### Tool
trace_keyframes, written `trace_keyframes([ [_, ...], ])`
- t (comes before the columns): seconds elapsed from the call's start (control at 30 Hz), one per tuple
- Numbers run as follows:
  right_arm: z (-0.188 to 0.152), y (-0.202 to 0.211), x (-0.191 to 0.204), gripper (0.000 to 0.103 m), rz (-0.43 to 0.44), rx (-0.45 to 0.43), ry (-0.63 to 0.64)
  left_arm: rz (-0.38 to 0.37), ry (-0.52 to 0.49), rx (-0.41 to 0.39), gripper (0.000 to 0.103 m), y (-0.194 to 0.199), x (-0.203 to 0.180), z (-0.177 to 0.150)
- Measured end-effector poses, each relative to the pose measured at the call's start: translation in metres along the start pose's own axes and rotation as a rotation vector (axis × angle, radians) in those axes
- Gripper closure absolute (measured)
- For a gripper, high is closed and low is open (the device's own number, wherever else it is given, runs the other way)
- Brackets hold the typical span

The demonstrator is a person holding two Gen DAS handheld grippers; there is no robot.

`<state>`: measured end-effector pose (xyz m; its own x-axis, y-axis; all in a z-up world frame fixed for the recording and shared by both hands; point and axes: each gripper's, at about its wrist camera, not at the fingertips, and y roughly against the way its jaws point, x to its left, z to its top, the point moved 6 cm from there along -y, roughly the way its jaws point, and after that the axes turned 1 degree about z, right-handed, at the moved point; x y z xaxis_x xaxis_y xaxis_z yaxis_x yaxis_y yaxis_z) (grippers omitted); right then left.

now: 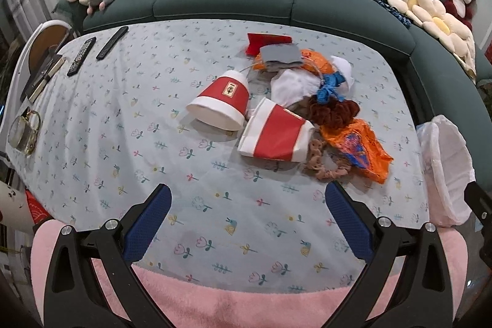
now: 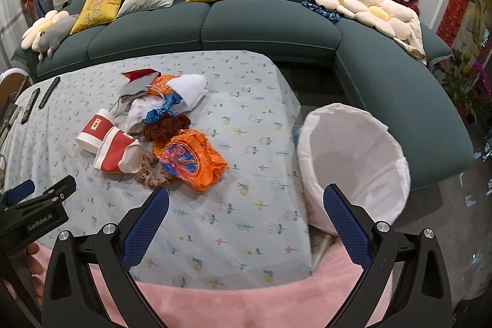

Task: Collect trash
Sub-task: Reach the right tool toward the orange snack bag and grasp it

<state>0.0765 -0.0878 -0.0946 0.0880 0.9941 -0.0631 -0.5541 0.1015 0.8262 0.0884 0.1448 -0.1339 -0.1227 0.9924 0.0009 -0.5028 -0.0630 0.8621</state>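
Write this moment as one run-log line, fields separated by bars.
left claw open, empty | right claw open, empty | paper cups, orange wrapper on table | lined bin empty

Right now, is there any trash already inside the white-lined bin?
No, in the right wrist view the white-lined bin shows only bare liner inside, while the paper cups lie on the table.

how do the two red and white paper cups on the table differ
The left cup keeps its round shape, its open mouth toward the camera, and shows a small label. The right cup looks squashed flatter, lies crosswise with its mouth to the right, and touches the beige scrunchie. Both lie tipped over, red with white bands.
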Motion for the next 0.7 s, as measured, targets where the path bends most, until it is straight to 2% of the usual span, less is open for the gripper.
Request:
trace_keyframes([
  [0.37,-0.004,-0.054,0.042,0.01,0.041,0.09,0.029,-0.027,-0.039,0.036,0.007,-0.041,-0.001,0.016],
  [0.6,0.002,-0.085,0.044,0.014,0.032,0.126,0.003,-0.157,-0.024,0.09,0.007,-0.082,-0.02,0.035],
  [0.7,0.004,-0.096,0.041,0.016,0.032,0.147,-0.016,-0.177,-0.057,0.118,0.007,-0.103,-0.03,0.038],
])
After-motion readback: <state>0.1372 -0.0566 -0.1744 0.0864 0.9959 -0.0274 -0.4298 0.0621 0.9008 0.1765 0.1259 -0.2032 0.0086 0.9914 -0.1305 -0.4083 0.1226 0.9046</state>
